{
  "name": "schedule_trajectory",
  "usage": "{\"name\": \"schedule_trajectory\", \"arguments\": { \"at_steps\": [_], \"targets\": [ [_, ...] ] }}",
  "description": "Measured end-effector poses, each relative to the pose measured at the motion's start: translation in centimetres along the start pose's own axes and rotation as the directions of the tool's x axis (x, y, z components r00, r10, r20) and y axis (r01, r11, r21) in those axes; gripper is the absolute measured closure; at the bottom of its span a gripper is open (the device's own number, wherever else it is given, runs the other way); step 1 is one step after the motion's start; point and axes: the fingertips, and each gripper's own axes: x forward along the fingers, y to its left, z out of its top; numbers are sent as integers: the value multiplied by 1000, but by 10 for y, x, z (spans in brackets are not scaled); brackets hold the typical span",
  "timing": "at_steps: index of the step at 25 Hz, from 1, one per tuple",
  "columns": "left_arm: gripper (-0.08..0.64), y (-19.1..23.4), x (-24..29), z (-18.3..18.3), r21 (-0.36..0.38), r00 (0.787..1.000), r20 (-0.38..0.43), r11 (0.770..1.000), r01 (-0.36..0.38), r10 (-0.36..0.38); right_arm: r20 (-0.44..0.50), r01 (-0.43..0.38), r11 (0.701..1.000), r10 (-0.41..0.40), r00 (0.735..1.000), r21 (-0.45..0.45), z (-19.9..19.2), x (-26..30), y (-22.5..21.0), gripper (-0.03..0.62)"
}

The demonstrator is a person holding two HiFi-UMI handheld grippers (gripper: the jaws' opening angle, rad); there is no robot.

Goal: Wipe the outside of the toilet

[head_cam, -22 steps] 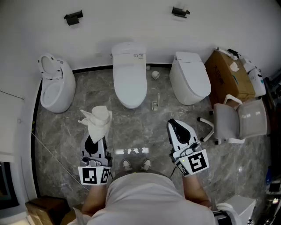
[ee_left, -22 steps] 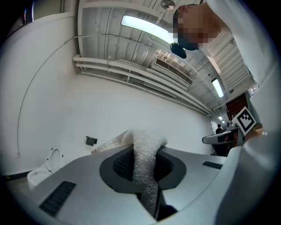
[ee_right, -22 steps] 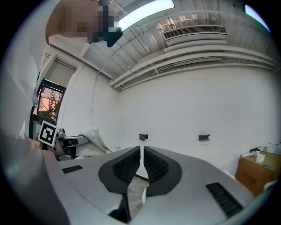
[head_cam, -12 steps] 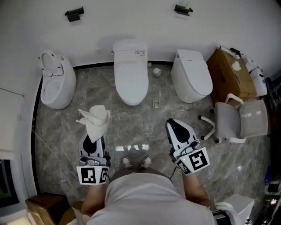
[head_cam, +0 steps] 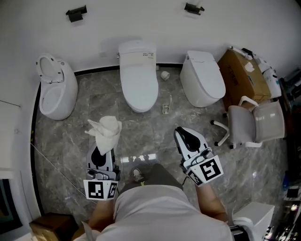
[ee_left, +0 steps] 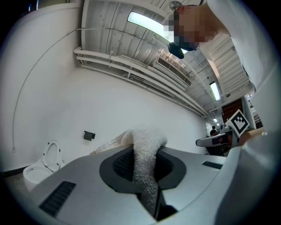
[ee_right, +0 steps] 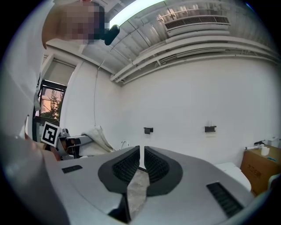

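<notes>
Three white toilets stand along the far wall: a left toilet (head_cam: pixel 51 94) with its seat raised, a middle toilet (head_cam: pixel 138 75) and a right toilet (head_cam: pixel 203 77), both with lids down. My left gripper (head_cam: pixel 103 147) is held over the floor in front of the middle toilet, shut on a white cloth (head_cam: pixel 106 132) that bunches out past its tips. In the left gripper view the cloth (ee_left: pixel 147 151) runs between the jaws of that gripper (ee_left: pixel 148 169). My right gripper (head_cam: pixel 184 134) hovers further right, apart from every toilet. Its jaws (ee_right: pixel 141 159) stand shut with nothing between them.
A cardboard box (head_cam: pixel 242 77) and a white chair (head_cam: pixel 256 127) stand at the right beside the right toilet. Small items (head_cam: pixel 166 109) lie on the grey marble floor between the middle and right toilets. Two dark brackets (head_cam: pixel 76 12) hang on the wall. A brown box (head_cam: pixel 47 226) sits at lower left.
The person's right leg has come forward and the toilets have shifted slightly in view. Both grippers keep about the same place, and the cloth stays in the left one.
</notes>
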Motion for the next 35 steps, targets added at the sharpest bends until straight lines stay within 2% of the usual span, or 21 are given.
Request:
{"name": "schedule_trajectory", "arguments": {
  "at_steps": [4, 9, 16, 22, 27, 35],
  "targets": [
    [499, 3, 8, 2, 13, 999, 3, 999, 32, -32, -22, 22, 999, -21, 1000, 28, -5, 1, 3, 539],
    [499, 4, 28, 3, 20, 999, 10, 999, 44, -45, -13, -5, 999, 6, 1000, 35, -4, 21, -2, 540],
    [499, 11, 78, -8, 38, 999, -9, 998, 40, -39, 6, -56, 996, 56, 998, 67, -10, 79, -40, 540],
    [499, 30, 168, -27, 40, 999, -39, 999, 16, -14, 7, -94, 992, 94, 996, 88, -11, 153, -103, 540],
    [499, 30, 277, -56, 28, 997, -82, 999, 17, -14, -31, -104, 987, 108, 994, 122, -24, 219, -189, 540],
    [499, 10, 431, -58, 35, 998, -42, 998, 46, -44, -42, -154, 976, 162, 986, 154, -29, 289, -307, 539]
  ]
}}
